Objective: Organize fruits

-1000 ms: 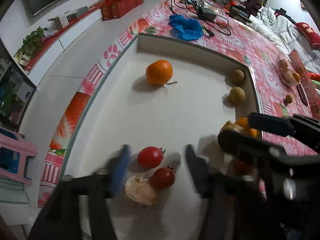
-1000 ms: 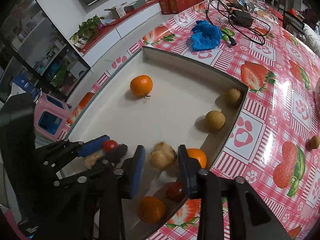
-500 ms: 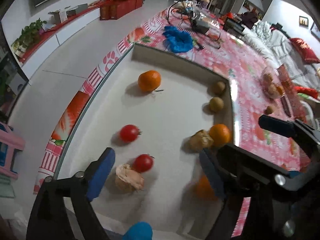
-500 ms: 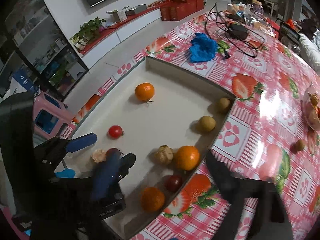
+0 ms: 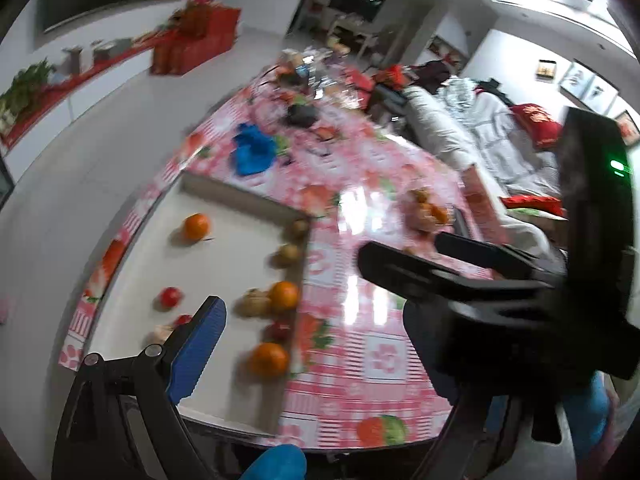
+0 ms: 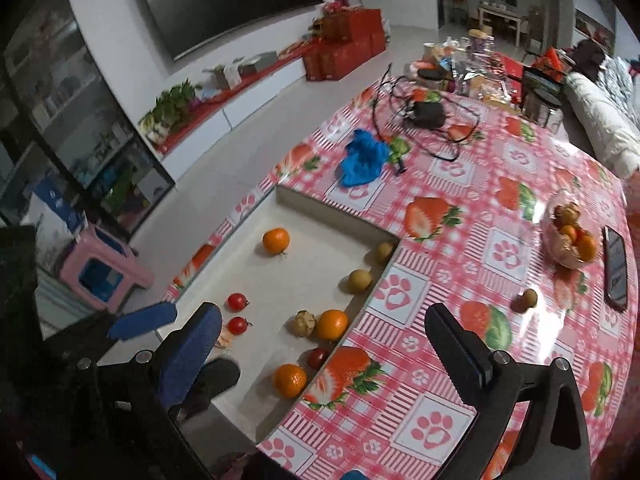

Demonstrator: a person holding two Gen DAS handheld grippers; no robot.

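- Both the left gripper (image 5: 304,320) and the right gripper (image 6: 324,332) have just spread wide, empty, above the shallow white tray (image 6: 320,216)
- Oranges and tomatoes lie loose inside the tray

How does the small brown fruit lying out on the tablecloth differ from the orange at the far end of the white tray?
The brown fruit is smaller, dull brown, and sits on the tablecloth outside the tray. The far orange is bigger, bright orange, and sits inside the white tray away from other fruit. Both are round and ungripped.
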